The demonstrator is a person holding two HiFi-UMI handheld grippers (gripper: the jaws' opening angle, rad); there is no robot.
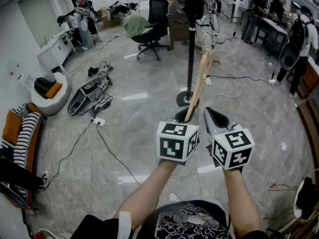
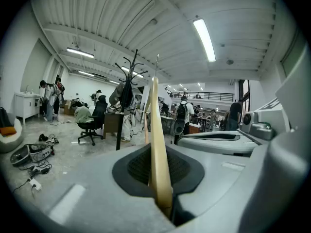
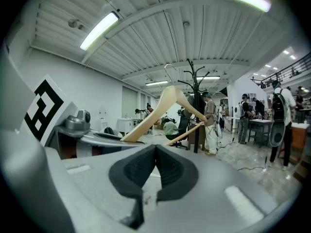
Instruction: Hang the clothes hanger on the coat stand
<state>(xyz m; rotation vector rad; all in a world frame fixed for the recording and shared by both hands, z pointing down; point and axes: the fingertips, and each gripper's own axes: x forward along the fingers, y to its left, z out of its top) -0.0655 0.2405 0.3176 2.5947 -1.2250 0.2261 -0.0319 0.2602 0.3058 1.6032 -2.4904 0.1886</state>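
My left gripper (image 1: pixel 185 117) is shut on the lower end of a pale wooden clothes hanger (image 1: pixel 200 81), which slants up and away toward the coat stand. In the left gripper view the hanger (image 2: pixel 156 140) rises edge-on from between the dark pads, its metal hook at the top. The black coat stand (image 1: pixel 191 44) stands on the floor just beyond it, with dark clothes on its top; it is left of the hanger in the left gripper view (image 2: pixel 127 93). My right gripper (image 1: pixel 215 114) is close beside the left, shut and empty (image 3: pixel 155 164). Its view has the hanger (image 3: pixel 165 106) in front of the stand (image 3: pixel 197 96).
An office chair (image 1: pixel 152 26) with a seated person is behind the stand. Cables and gear (image 1: pixel 92 91) lie on the marble floor at left, with a round seat (image 1: pixel 50 91). People stand at tables (image 1: pixel 271 29) at the far right.
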